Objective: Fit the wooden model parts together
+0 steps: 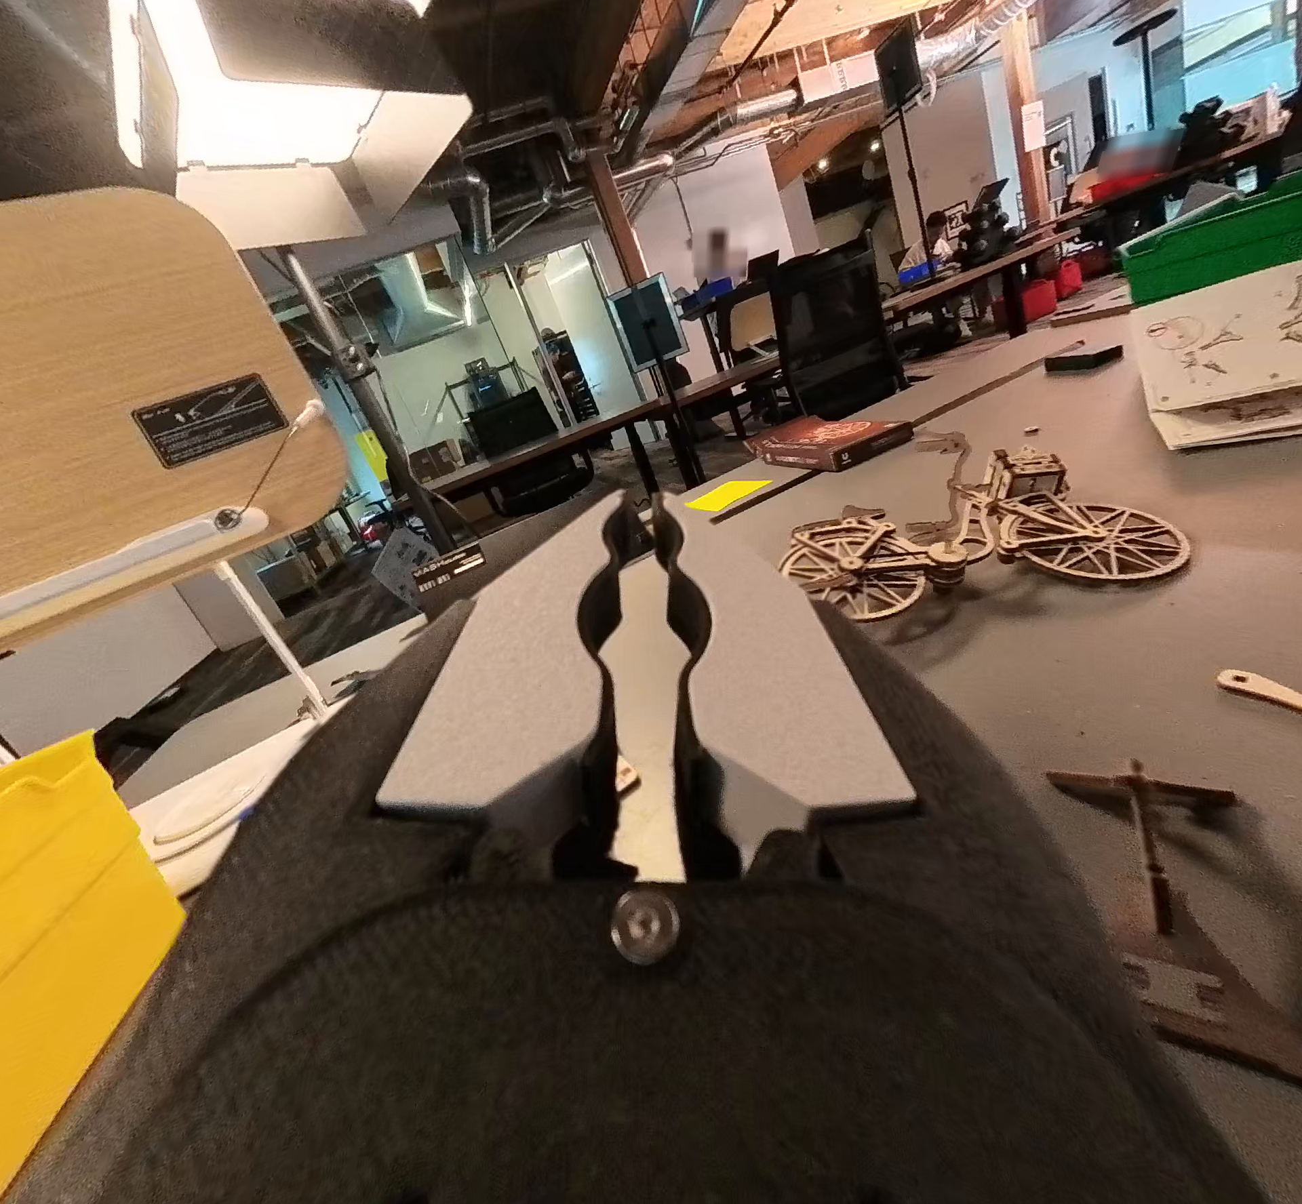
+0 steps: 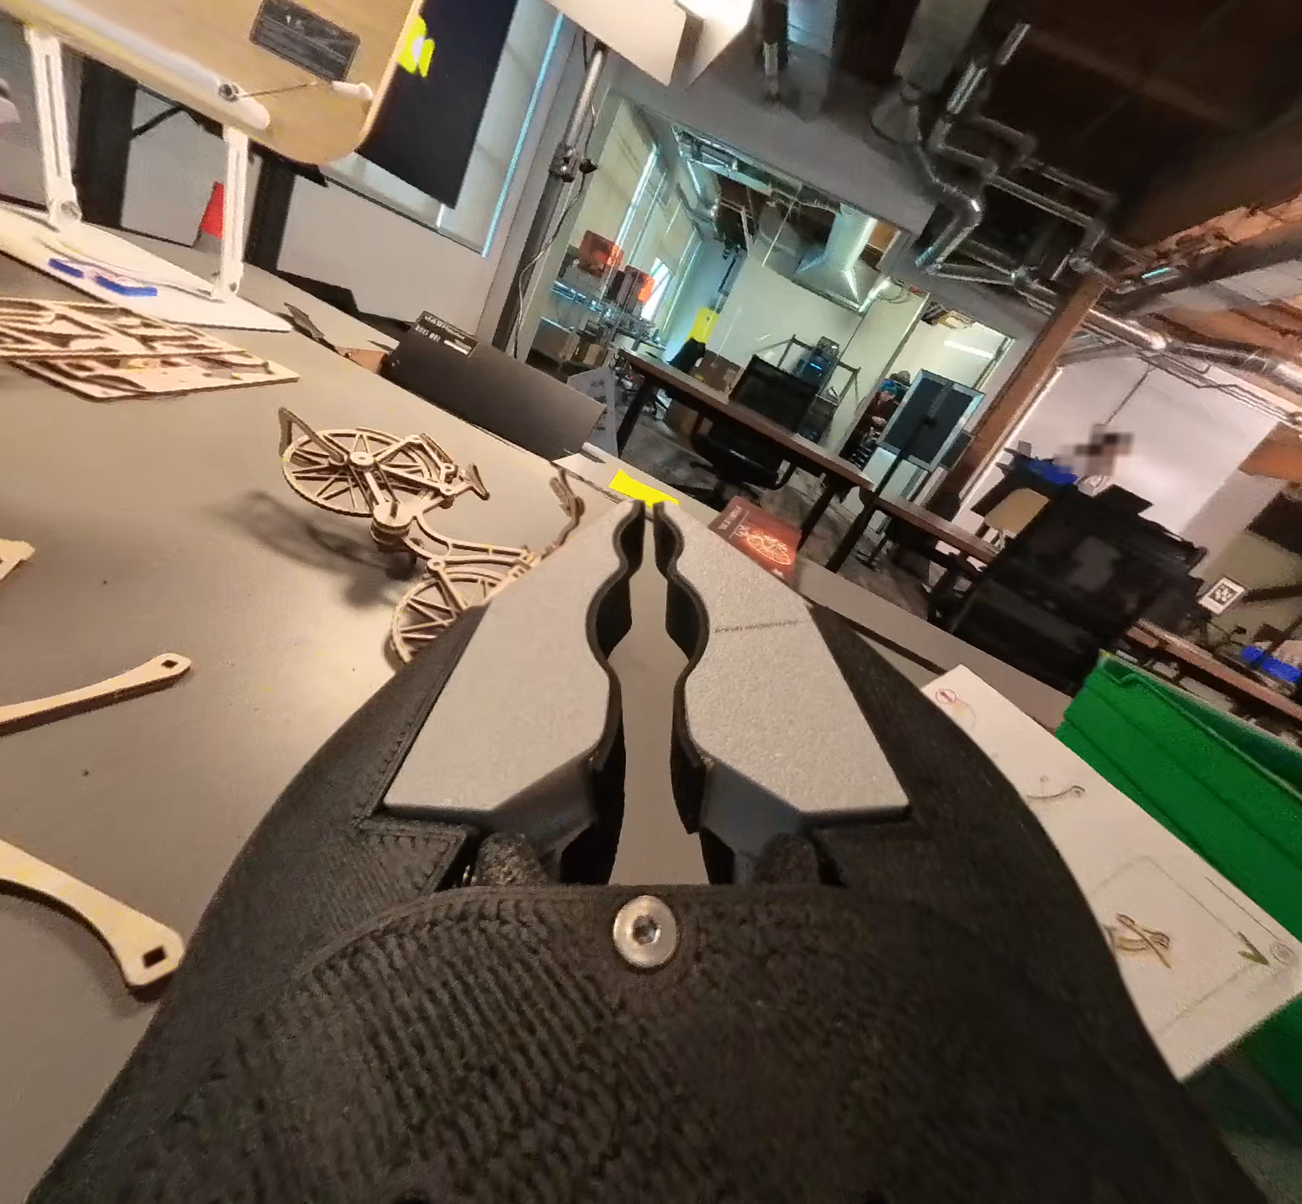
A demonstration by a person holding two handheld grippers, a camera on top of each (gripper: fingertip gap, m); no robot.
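A partly built wooden bicycle model (image 1: 986, 543) lies on its side on the grey table (image 1: 986, 712), ahead and to the right of my left gripper (image 1: 640, 509). The left gripper's jaws are shut with nothing between them. In the right wrist view the bicycle (image 2: 423, 522) lies ahead and to the left of my right gripper (image 2: 648, 508), which is also shut and empty and hides part of one wheel. Loose wooden parts lie near: a flat strip (image 2: 91, 688), a curved piece (image 2: 84, 909) and another strip (image 1: 1261, 688).
Punched wooden sheets (image 2: 127, 353) and a dark offcut (image 1: 1162, 853) lie on the table. Instruction pages (image 1: 1226, 360) and a green bin (image 1: 1212, 247) are on the right, a yellow bin (image 1: 63, 888) on the left. A wooden board on a white stand (image 1: 141, 360) overhangs the table. A red-brown box (image 1: 831, 441) lies at the far edge. The left gripper's tips are roughly 25 cm from the right gripper's. My right gripper is the nearer one to the curved piece (image 2: 84, 909): about 15 cm, against 25 cm.
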